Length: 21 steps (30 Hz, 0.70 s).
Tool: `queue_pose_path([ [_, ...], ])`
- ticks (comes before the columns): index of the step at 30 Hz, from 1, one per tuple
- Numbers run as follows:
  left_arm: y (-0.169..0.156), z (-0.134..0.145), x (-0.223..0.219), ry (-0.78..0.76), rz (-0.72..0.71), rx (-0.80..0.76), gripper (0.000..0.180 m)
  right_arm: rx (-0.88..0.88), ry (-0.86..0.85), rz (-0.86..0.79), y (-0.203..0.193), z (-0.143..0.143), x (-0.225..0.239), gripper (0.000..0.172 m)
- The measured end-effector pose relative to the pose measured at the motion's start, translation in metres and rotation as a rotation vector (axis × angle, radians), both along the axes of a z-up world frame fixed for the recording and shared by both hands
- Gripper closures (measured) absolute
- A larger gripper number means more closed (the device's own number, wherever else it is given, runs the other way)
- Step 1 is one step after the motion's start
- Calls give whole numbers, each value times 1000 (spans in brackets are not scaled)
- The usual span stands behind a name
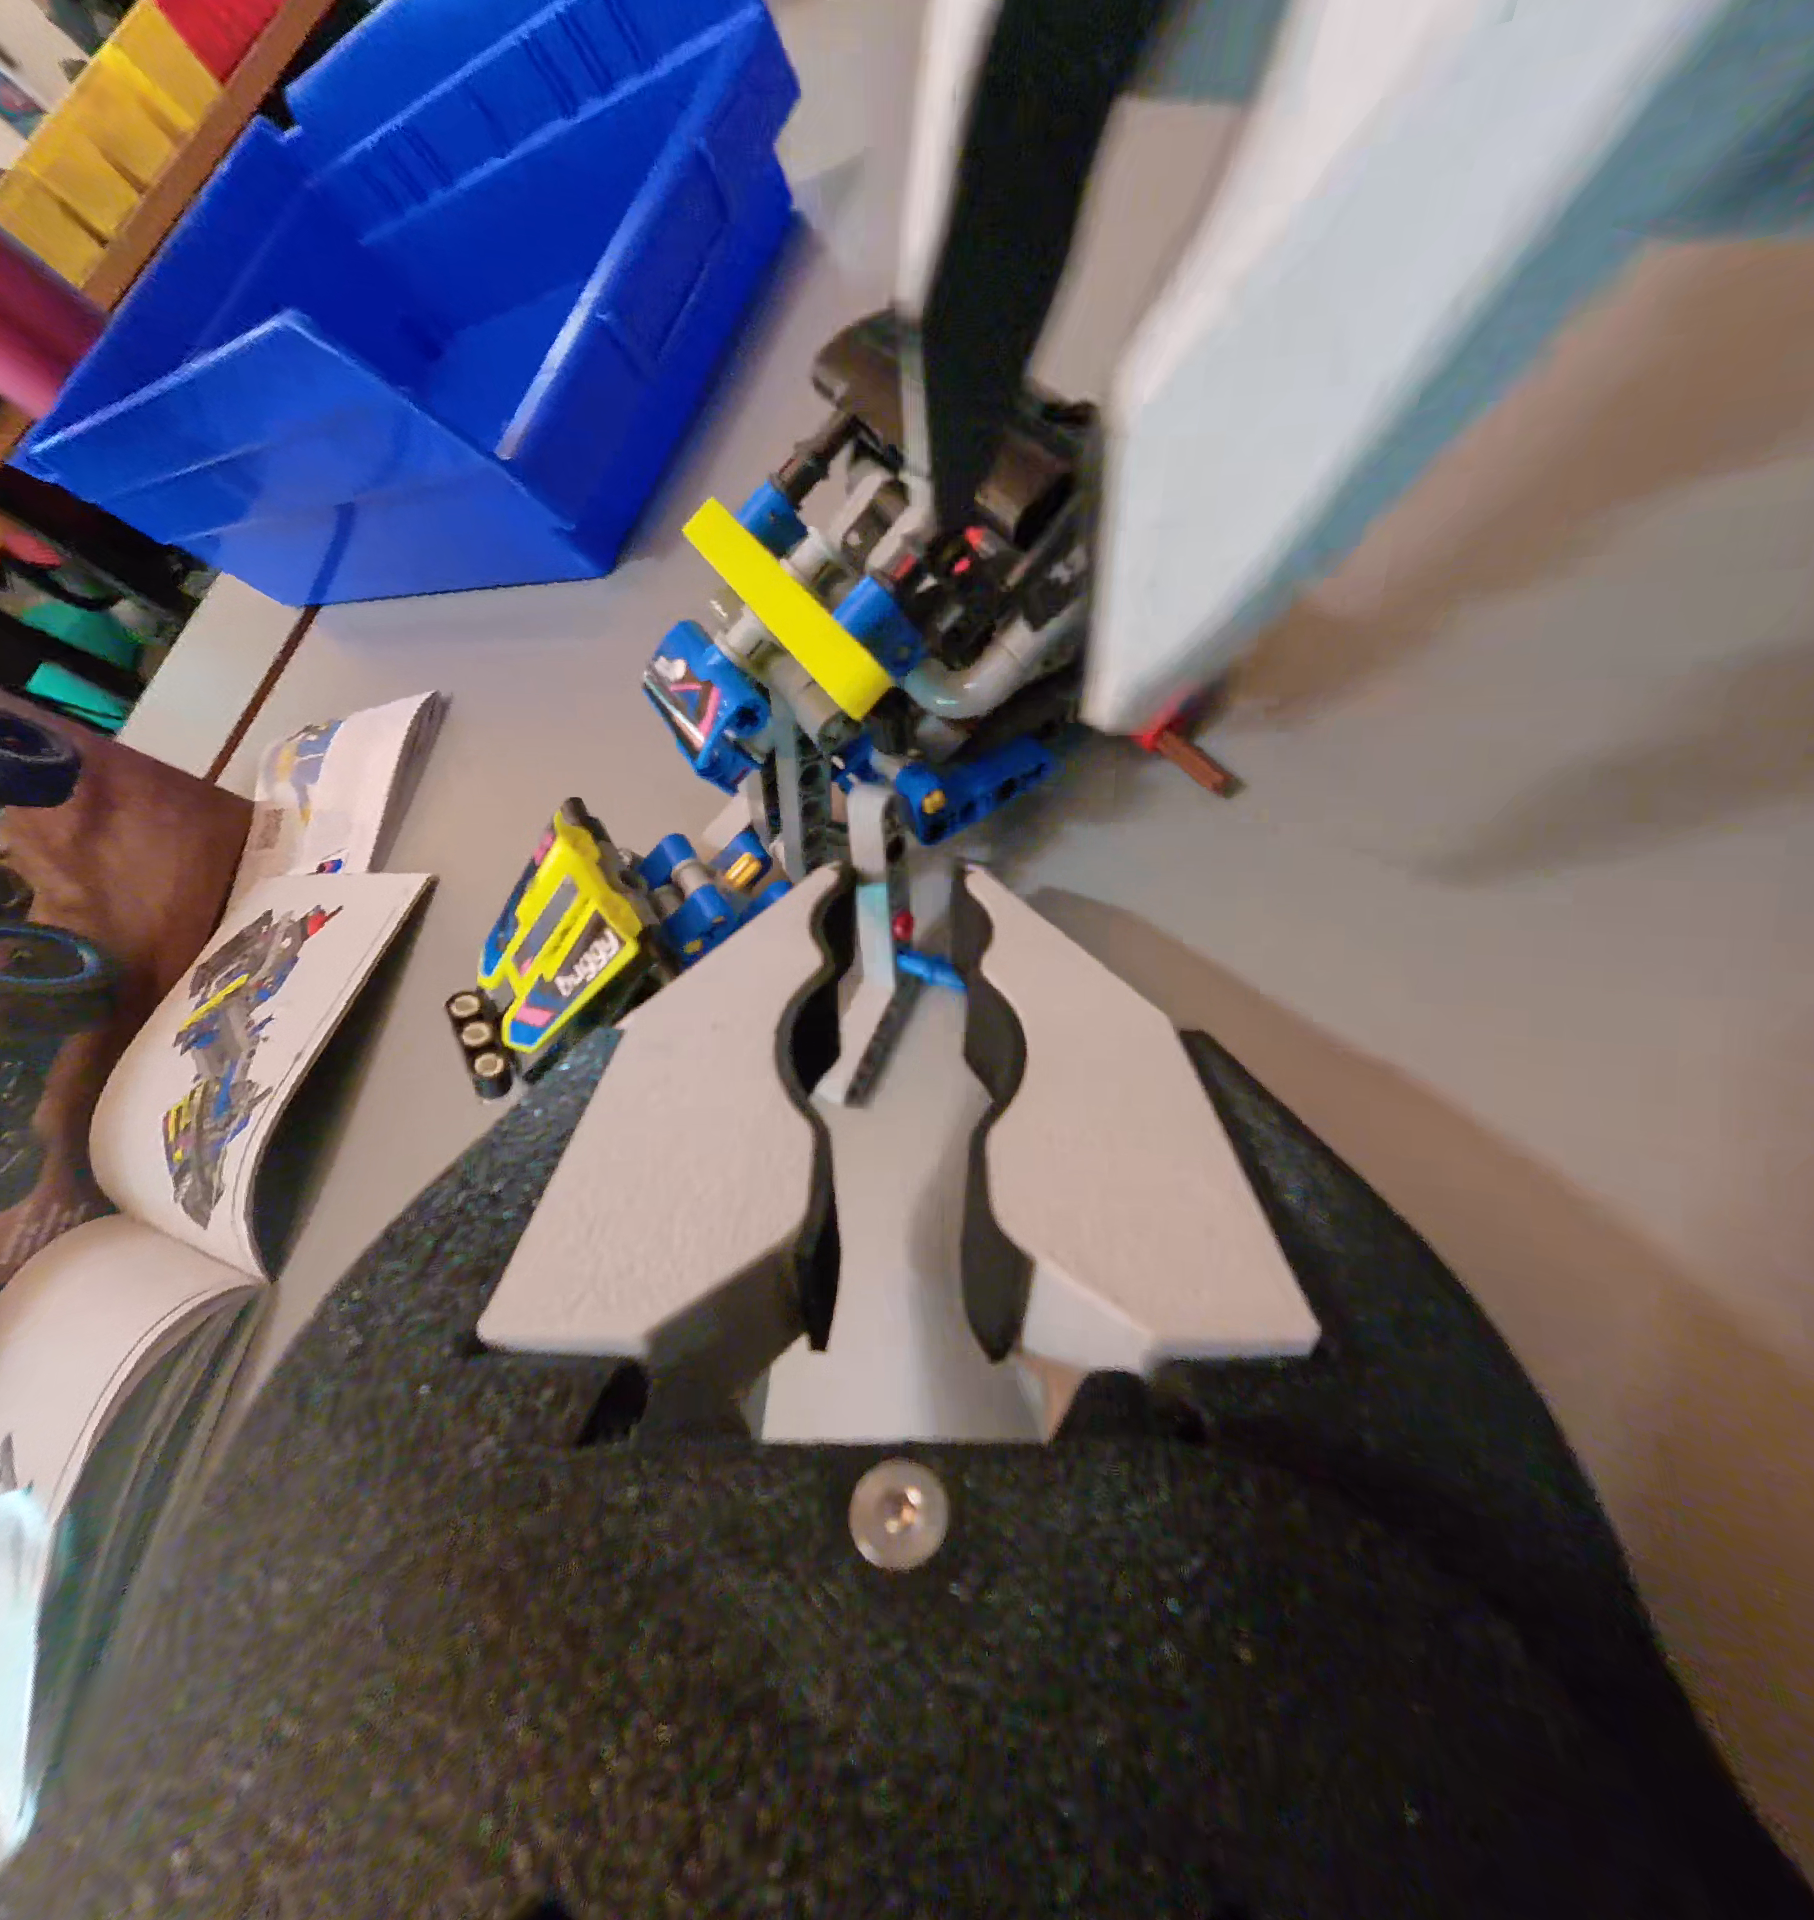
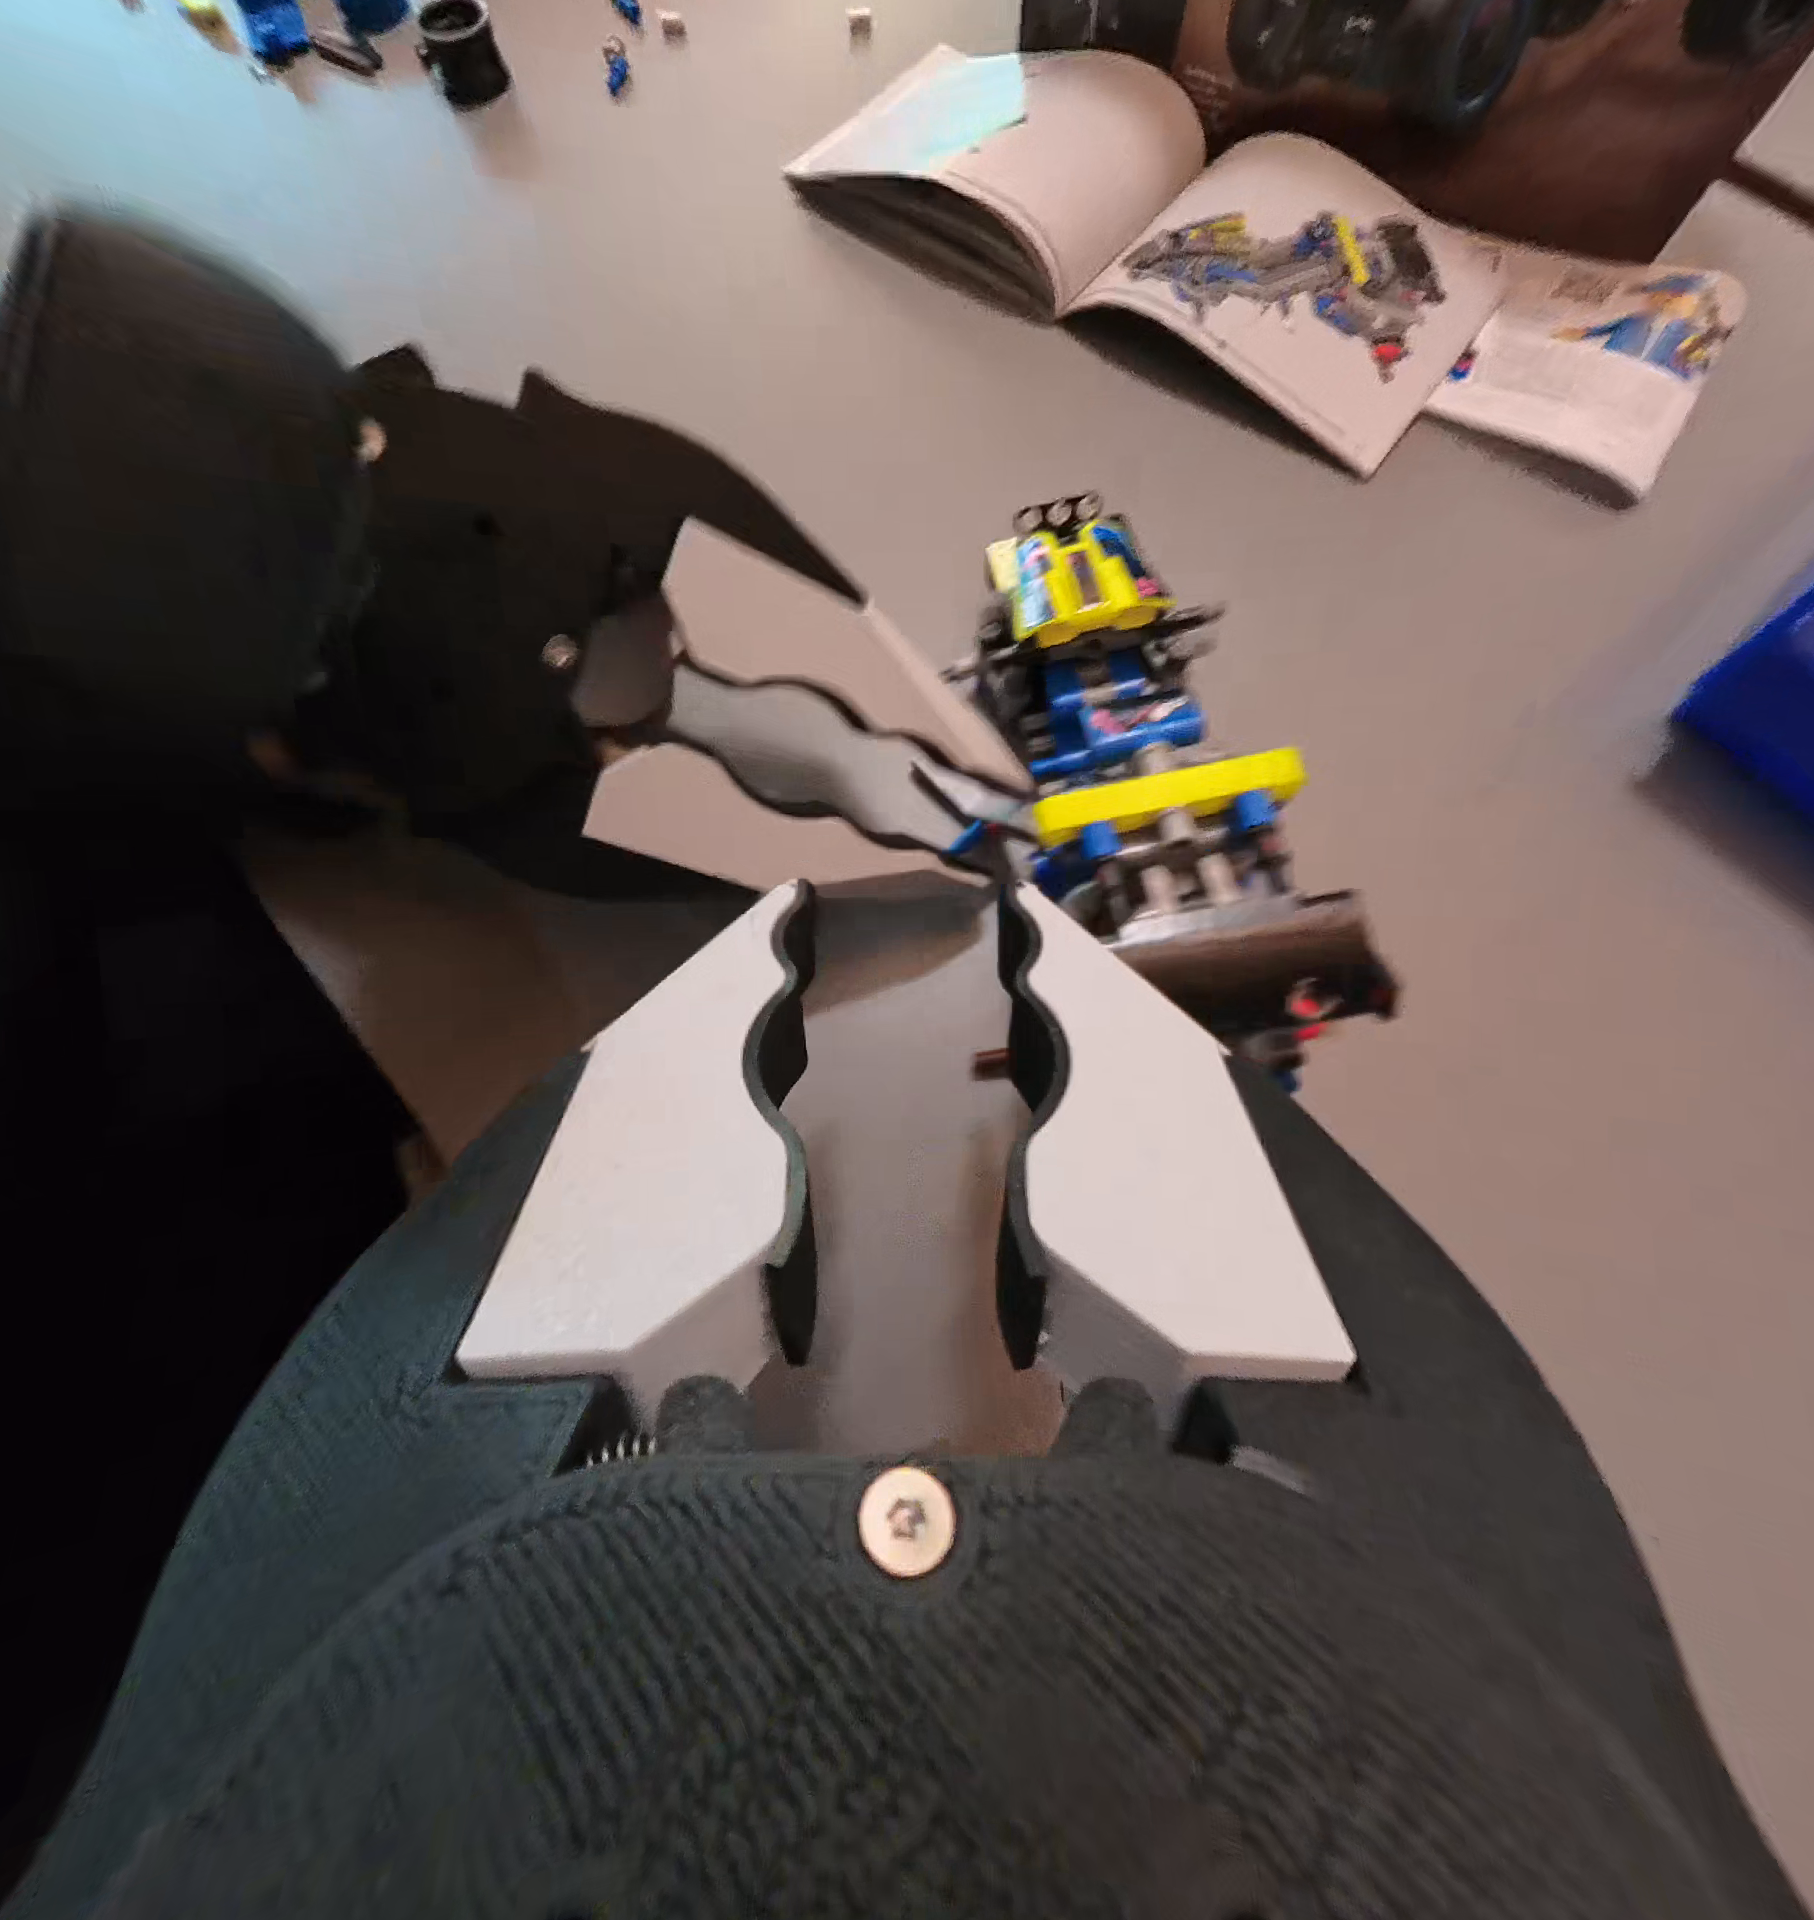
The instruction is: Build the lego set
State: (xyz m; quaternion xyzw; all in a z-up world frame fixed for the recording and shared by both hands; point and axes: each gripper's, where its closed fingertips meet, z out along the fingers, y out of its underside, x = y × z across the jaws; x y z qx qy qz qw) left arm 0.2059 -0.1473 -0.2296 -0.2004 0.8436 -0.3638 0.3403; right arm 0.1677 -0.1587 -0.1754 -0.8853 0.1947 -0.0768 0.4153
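A partly built toy buggy (image 1: 861,644) of blue, grey, black and yellow pieces stands on the grey table (image 1: 1454,1039). My left gripper (image 1: 903,883) is shut on a grey beam (image 1: 877,935) that sticks out of the buggy, with a blue pin (image 1: 929,966) at the pads. The right wrist view shows this grasp from the side, the left gripper (image 2: 986,810) meeting the buggy (image 2: 1142,790) by its yellow cross beam (image 2: 1173,790). My right gripper (image 2: 903,894) is open with only table between its fingers, close to the buggy's black end. It looms blurred in the left wrist view (image 1: 1194,520). A small red-brown axle (image 1: 1189,753) lies on the table at its tip.
A blue bin (image 1: 446,312) stands behind the buggy and also shows in the right wrist view (image 2: 1796,686). An open instruction booklet (image 2: 1246,281), a second booklet (image 2: 1589,353) and the dark set box (image 2: 1454,94) lie beyond. Loose small pieces (image 2: 461,52) lie at the table's far side. About 7 cm separates my left fingertips from my right.
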Motion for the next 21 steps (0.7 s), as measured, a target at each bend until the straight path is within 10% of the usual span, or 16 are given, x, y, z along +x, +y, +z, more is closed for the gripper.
queue_pose_path([
  [12, 33, -8, -21, 412, -169, -57, 156, 1, 50, -219, 28, -64, -6, 145],
  [21, 19, -22, -8, 348, -282, -31, 175, -20, -152, -344, 25, -58, 17, 152],
])
